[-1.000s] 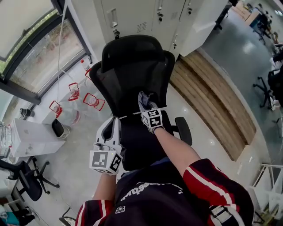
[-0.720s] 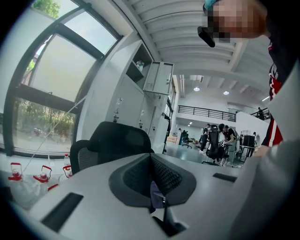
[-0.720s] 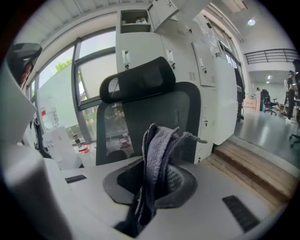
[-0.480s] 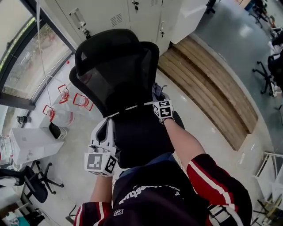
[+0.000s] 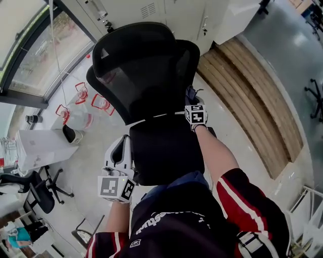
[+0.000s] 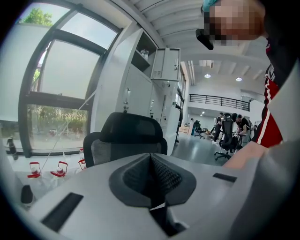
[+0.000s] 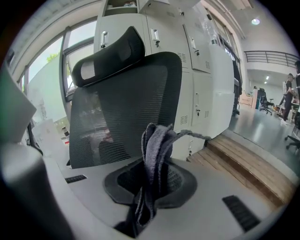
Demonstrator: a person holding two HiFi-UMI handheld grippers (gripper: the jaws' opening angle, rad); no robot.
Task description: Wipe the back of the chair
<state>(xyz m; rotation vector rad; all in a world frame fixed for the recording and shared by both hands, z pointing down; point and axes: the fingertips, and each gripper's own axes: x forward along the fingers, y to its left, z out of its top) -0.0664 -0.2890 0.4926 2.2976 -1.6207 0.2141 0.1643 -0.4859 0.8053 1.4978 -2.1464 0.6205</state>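
A black office chair with a mesh back [image 5: 144,75] and headrest [image 5: 133,43] stands in front of me, its back toward me. My right gripper [image 5: 192,98] is at the right edge of the chair back, shut on a grey cloth [image 5: 190,92]. In the right gripper view the cloth [image 7: 156,145] sticks up from between the jaws, just in front of the mesh back [image 7: 126,103]. My left gripper [image 5: 120,148] hangs low beside the chair's left side, apart from it. In the left gripper view my left gripper [image 6: 151,164] is shut with nothing in it, and the chair [image 6: 126,138] is ahead.
White lockers [image 5: 166,12] stand behind the chair. A wooden step [image 5: 252,95] runs along the right. Red-handled water jugs [image 5: 83,113] sit on the floor at left under the window. Other office chairs [image 5: 38,194] stand at lower left.
My right gripper has carried the cloth to the right across the chair back, from its middle to its right edge. The left gripper has stayed low at the left.
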